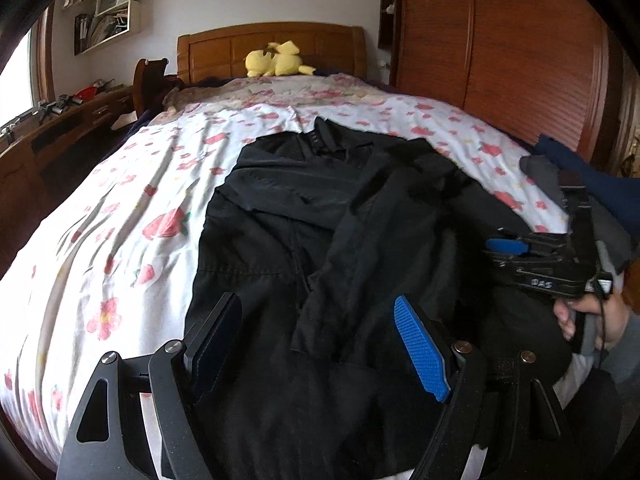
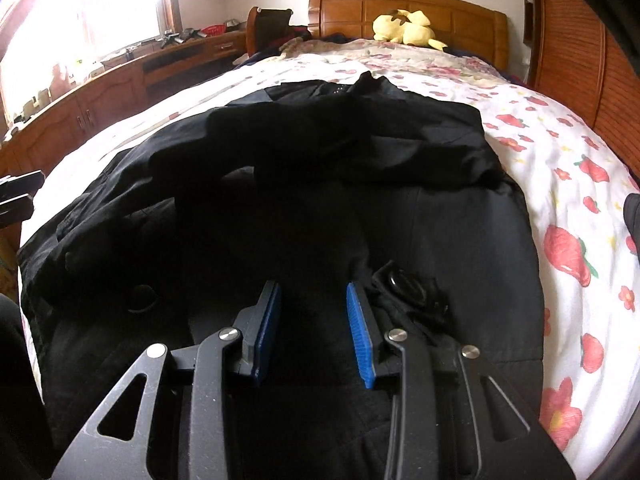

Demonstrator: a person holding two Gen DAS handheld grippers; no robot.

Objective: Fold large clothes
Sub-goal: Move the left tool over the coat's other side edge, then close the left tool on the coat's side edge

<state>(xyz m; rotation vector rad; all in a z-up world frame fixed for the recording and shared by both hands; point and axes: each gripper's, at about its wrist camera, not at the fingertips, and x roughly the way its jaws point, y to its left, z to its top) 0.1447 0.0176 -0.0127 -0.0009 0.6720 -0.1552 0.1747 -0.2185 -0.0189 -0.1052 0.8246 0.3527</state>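
Bare floral sheet is lying open from nine to eleven o'clock of the black jacket, giving free passage there. At twelve o'clock a yellow plush toy is sitting against the headboard. At two o'clock, piled dark clothes are blocking the edge.

**Black garment spread on the flowered bed**

The left gripper hangs with its jaws wide apart over the black garment on the strawberry-print sheet. The right gripper hovers at the garment's right edge, jaw state unclear
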